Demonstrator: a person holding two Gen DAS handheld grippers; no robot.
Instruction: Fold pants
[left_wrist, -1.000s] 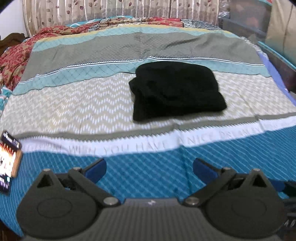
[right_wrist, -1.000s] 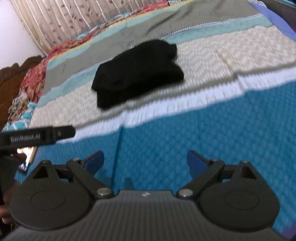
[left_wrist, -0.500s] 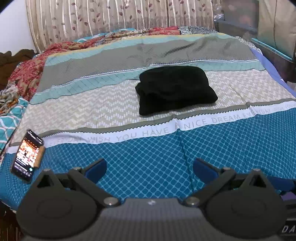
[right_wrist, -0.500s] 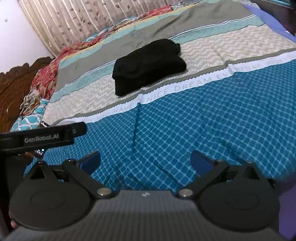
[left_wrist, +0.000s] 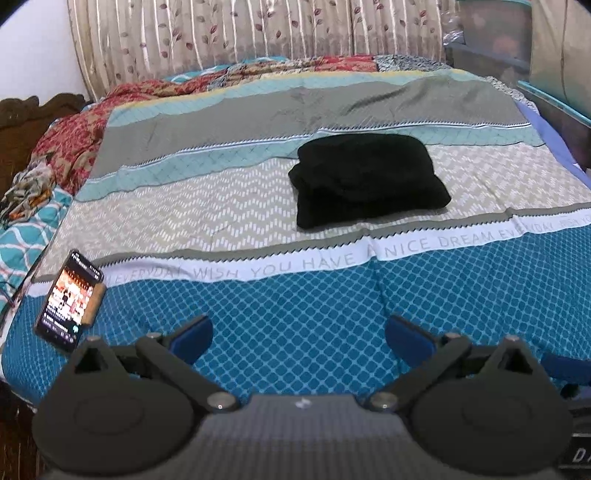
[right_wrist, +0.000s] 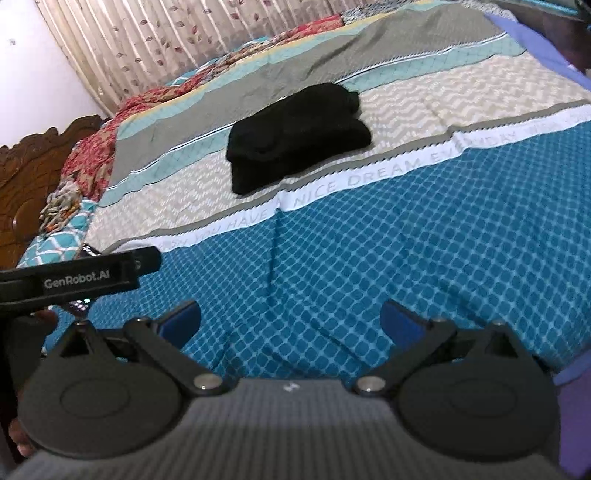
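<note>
Black pants (left_wrist: 365, 179) lie folded into a compact bundle on the beige zigzag band of the bedspread (left_wrist: 177, 214), far ahead of both grippers. They also show in the right wrist view (right_wrist: 295, 134). My left gripper (left_wrist: 297, 338) is open and empty, low over the blue band near the bed's front edge. My right gripper (right_wrist: 290, 321) is open and empty too, over the blue band. The body of the left gripper (right_wrist: 85, 275) shows at the left of the right wrist view.
A lit phone (left_wrist: 70, 301) lies near the bed's front left corner. Crumpled patterned blankets (left_wrist: 62, 147) pile along the left side and back. A wooden headboard (right_wrist: 26, 177) stands at left. Curtains (left_wrist: 258, 33) hang behind; storage boxes (left_wrist: 517, 37) sit at right.
Both grippers have pulled back and up from the bed, so the folded pants look farther away. The phone has come fully into view. Both grippers stay open.
</note>
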